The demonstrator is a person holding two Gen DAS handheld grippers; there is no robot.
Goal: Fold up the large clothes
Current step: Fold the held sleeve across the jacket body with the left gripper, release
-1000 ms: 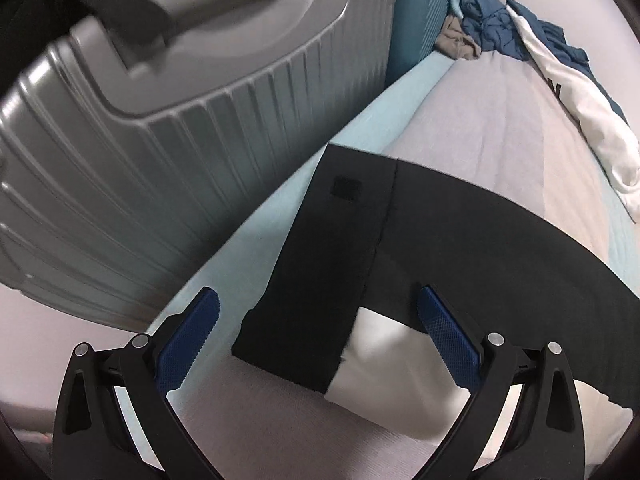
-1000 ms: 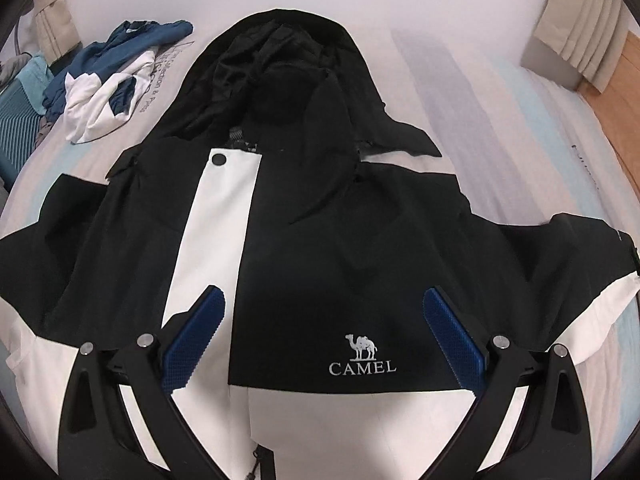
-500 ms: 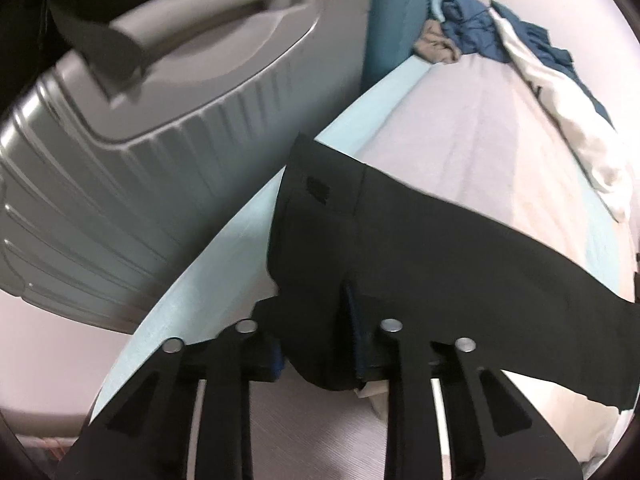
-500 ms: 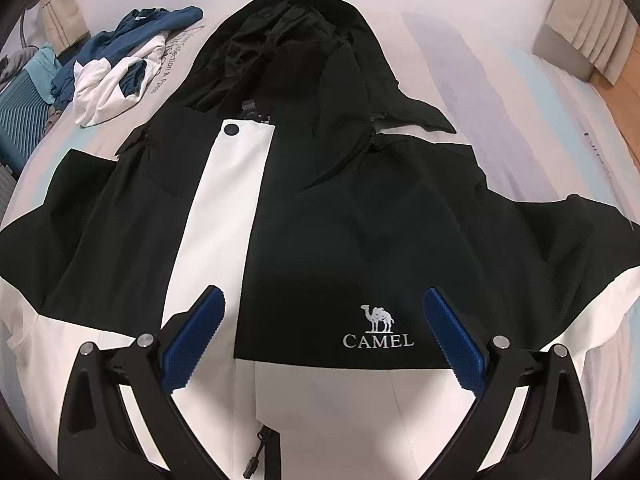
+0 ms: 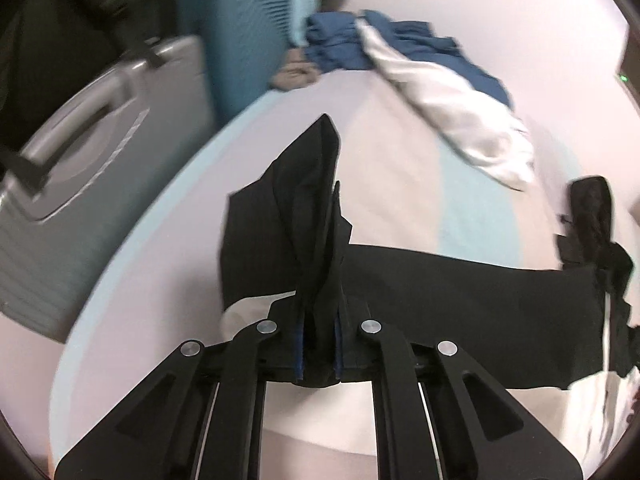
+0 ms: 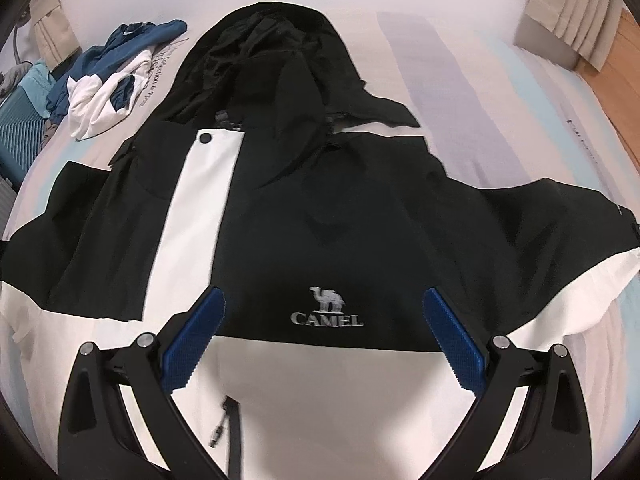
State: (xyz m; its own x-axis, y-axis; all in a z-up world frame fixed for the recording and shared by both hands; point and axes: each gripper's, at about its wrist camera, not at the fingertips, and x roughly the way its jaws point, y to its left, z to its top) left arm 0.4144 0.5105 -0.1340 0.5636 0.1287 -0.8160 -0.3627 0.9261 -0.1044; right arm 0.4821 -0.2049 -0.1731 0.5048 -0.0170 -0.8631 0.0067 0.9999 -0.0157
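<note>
A black and white hooded jacket (image 6: pixel 304 208) with a CAMEL logo lies face up on the bed, sleeves spread out to both sides. My left gripper (image 5: pixel 318 344) is shut on the black cuff of its sleeve (image 5: pixel 304 208) and holds it lifted off the sheet, the cuff sticking up between the fingers. The rest of that sleeve (image 5: pixel 460 304) runs right towards the jacket's body. My right gripper (image 6: pixel 320 340) is open and empty, hovering above the jacket's chest near the logo.
A grey suitcase (image 5: pixel 92 168) and a teal suitcase (image 5: pixel 248 28) stand beside the bed (image 5: pixel 400 184). A blue and white garment (image 5: pixel 432 80) lies crumpled at the far end, also in the right wrist view (image 6: pixel 112 80). A beige pillow (image 6: pixel 568 36) lies at the far right corner.
My left gripper closed on the sleeve cuff, then lifted it and swung right. My right gripper stayed open above the chest, drifting slightly.
</note>
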